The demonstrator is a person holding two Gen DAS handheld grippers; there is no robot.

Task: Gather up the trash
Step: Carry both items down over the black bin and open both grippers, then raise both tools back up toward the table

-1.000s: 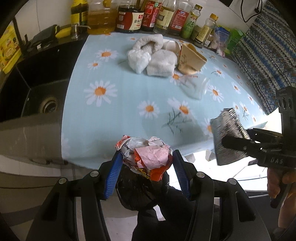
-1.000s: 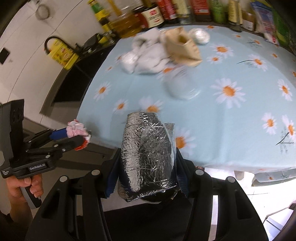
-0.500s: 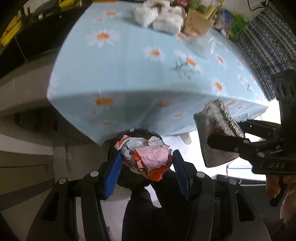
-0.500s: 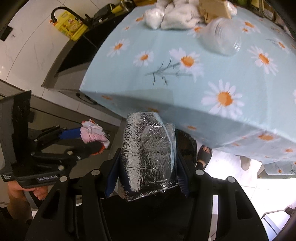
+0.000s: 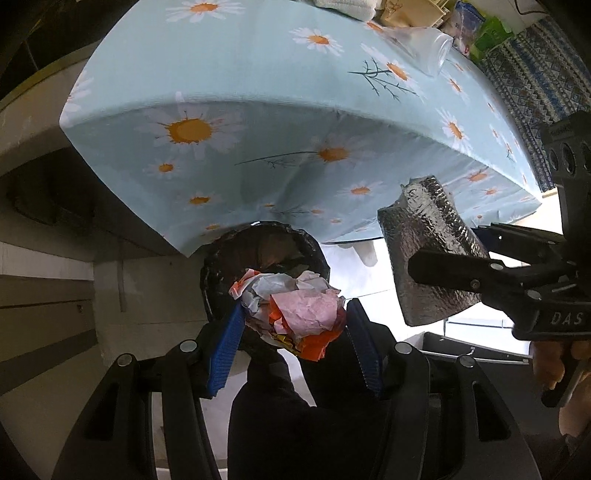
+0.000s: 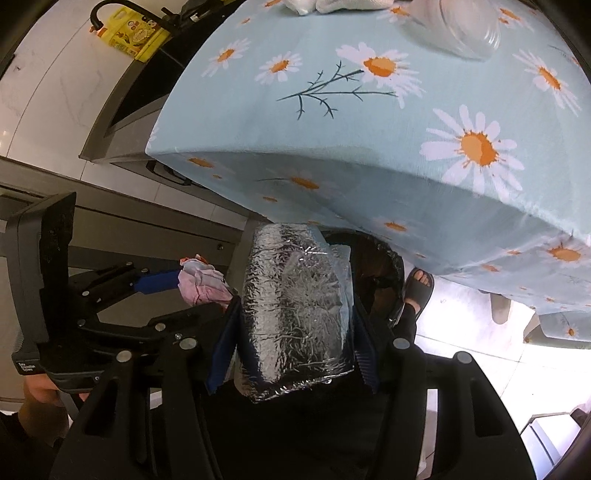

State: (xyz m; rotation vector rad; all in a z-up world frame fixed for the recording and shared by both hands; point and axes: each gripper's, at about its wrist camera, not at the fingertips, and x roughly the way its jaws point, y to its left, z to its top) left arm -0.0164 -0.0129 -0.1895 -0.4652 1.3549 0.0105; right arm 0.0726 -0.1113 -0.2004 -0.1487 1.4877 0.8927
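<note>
Below the left gripper (image 5: 291,332) fingers stands a black-lined trash bin (image 5: 221,266), its open mouth just past the fingertips, under the hanging edge of the daisy tablecloth (image 5: 258,92). Between those fingers sits a crumpled wad of pink, white and orange paper (image 5: 295,310); the jaws have just been opening, the right blue pad stands slightly off the wad while the left one touches it, so the grip looks loosened, not clamped. Between the right gripper (image 6: 293,332) fingers a silver foil pouch (image 6: 295,310) fills the gap; these jaws have just been opening too, yet both pads still lie against its sides. The bin's rim shows just beyond the pouch's right edge in the right wrist view. I judge both pieces to be at the point of release over the bin, neither yet inside. Beyond both fingertips, up on the table, a clear glass jar (image 6: 454,29) lies on its side beside white cloths (image 5: 347,7) and a paper bag (image 5: 406,13); which of these count as trash I cannot tell.
</note>
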